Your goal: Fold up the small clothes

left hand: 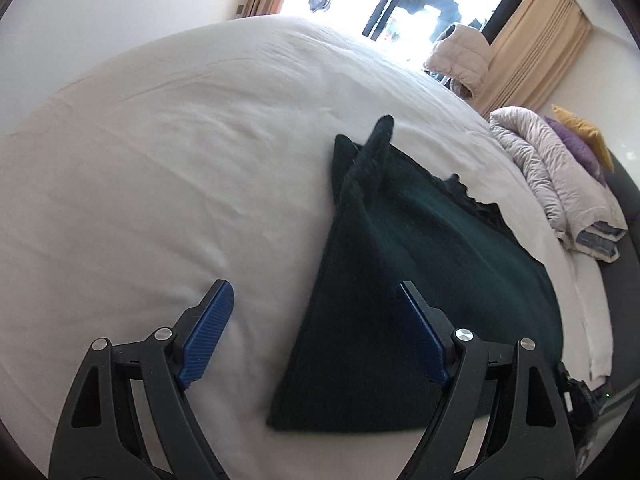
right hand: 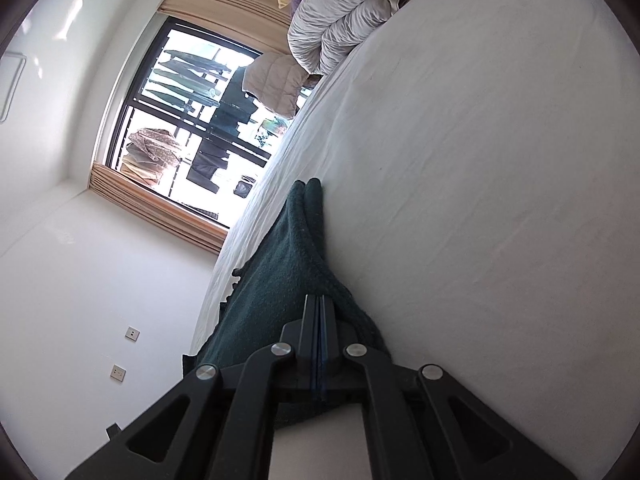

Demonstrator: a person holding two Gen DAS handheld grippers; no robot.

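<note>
A dark green knitted garment lies on the white bed sheet, partly folded, with one edge raised into a ridge toward the far side. My left gripper is open and empty, hovering over the garment's near left edge; its right finger is over the cloth. In the right wrist view my right gripper is shut on a fold of the garment, which trails forward along the bed sheet.
A rolled pale duvet with purple and yellow cushions lies at the bed's right end, also in the right wrist view. A window with beige curtains is beyond the bed. A dark object sits by the bed's edge.
</note>
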